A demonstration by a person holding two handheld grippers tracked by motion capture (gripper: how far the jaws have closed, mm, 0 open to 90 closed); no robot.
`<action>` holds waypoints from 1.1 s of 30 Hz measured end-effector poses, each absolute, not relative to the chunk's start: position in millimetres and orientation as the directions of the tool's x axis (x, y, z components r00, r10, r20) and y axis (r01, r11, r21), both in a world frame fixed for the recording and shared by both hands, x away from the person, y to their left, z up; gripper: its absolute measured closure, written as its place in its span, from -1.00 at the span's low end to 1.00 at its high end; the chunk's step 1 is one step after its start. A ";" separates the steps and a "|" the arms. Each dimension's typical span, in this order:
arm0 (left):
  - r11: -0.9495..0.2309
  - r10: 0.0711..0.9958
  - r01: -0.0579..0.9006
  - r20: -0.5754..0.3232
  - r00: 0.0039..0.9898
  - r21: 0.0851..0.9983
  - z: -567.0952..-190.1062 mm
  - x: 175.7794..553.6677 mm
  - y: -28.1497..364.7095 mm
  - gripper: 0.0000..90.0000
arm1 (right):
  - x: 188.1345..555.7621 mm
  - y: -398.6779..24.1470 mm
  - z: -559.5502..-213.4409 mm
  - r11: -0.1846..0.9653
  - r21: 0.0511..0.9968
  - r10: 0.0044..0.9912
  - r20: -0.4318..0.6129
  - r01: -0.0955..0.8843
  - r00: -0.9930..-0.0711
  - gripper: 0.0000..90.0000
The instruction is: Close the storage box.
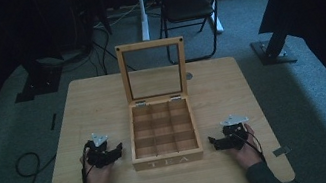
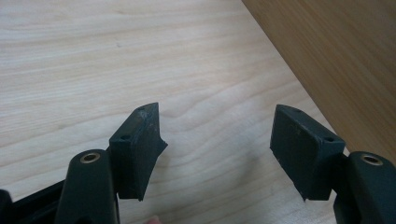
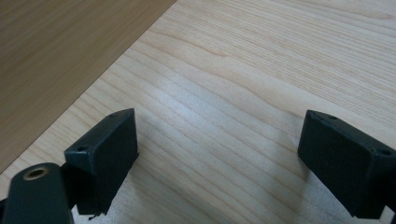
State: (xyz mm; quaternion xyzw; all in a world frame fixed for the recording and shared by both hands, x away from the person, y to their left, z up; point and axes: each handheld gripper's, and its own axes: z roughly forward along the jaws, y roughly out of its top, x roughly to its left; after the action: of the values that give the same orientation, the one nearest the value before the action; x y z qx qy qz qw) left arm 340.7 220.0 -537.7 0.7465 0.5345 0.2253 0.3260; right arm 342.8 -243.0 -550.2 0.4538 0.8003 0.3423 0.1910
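Note:
A wooden tea box (image 1: 164, 137) marked TEA stands in the middle of the table (image 1: 96, 100), its glass lid (image 1: 153, 70) raised upright, its compartments bare. My left gripper (image 1: 117, 153) rests on the table just left of the box, pointing at its side wall (image 2: 336, 60), jaws open with only tabletop between them (image 2: 217, 135). My right gripper (image 1: 213, 143) lies to the right of the box, pointing at its other wall (image 3: 60, 56), also open and holding nothing (image 3: 219, 140).
A folding chair (image 1: 190, 0) and a white post stand on the floor beyond the table. Dark stands (image 1: 39, 77) and cables lie at the left, another stand base (image 1: 273, 51) at the right. A small round disc (image 1: 189, 75) sits on the table behind the lid.

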 end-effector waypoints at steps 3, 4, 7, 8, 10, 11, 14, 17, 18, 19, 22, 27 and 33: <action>-0.228 0.944 0.643 0.003 0.331 0.731 -537.5 339.9 217.7 -0.25 | 342.8 -243.0 -550.2 0.354 0.721 0.857 0.005 0.596 -0.515 -0.74; -0.234 0.943 0.638 0.012 0.332 0.734 -536.6 339.2 215.9 -0.25 | 342.6 -243.1 -550.2 0.353 0.721 0.858 0.006 0.596 -0.514 -0.74; -0.234 0.943 0.640 0.012 0.332 0.732 -535.7 338.6 213.9 -0.25 | 342.3 -245.4 -550.3 0.358 0.722 0.853 0.006 0.593 -0.522 -0.73; -0.234 0.943 0.643 0.011 0.331 0.729 -535.7 338.6 213.7 -0.25 | 342.0 -245.9 -550.3 0.357 0.722 0.853 0.007 0.593 -0.522 -0.73; -0.232 0.944 0.650 0.008 0.329 0.724 -536.2 338.4 213.4 -0.23 | 341.6 -246.0 -550.3 0.354 0.722 0.855 0.008 0.594 -0.519 -0.73; -0.232 0.944 0.651 0.006 0.329 0.723 -536.1 338.4 214.0 -0.20 | 341.6 -246.0 -550.3 0.354 0.722 0.855 0.008 0.594 -0.519 -0.73; -0.211 0.946 0.653 -0.016 0.324 0.728 -533.5 339.0 216.6 -0.13 | 342.0 -246.3 -550.4 0.355 0.723 0.854 0.006 0.593 -0.520 -0.73; -0.191 0.951 0.650 -0.026 0.307 0.735 -531.6 339.3 219.1 -0.10 | 342.8 -247.1 -550.3 0.357 0.722 0.854 0.006 0.593 -0.521 -0.74; -0.188 0.953 0.651 -0.025 0.303 0.735 -531.2 339.3 219.9 -0.10 | 342.8 -247.1 -550.3 0.357 0.722 0.853 0.006 0.593 -0.521 -0.74; -0.188 0.953 0.653 -0.025 0.302 0.734 -530.8 339.5 220.5 -0.10 | 342.8 -247.1 -550.3 0.357 0.722 0.853 0.006 0.593 -0.522 -0.74; -0.167 0.955 0.657 -0.045 0.294 0.735 -527.5 341.5 223.1 -0.10 | 342.5 -247.2 -550.4 0.360 0.722 0.851 0.007 0.591 -0.526 -0.74; -0.122 0.949 0.664 -0.110 0.296 0.738 -517.0 345.7 229.5 -0.13 | 340.9 -248.7 -550.4 0.366 0.723 0.845 0.005 0.586 -0.535 -0.73; -0.127 0.932 0.654 -0.136 0.336 0.745 -511.1 351.0 231.2 -0.15 | 338.3 -248.9 -550.4 0.371 0.723 0.842 0.004 0.583 -0.540 -0.73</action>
State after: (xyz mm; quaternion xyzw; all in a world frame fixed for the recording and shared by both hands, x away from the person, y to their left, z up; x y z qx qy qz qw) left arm 351.0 231.2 -511.1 0.7272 0.5454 0.1862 0.3729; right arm 338.3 -248.9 -550.4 0.4417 0.8065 0.3458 0.1868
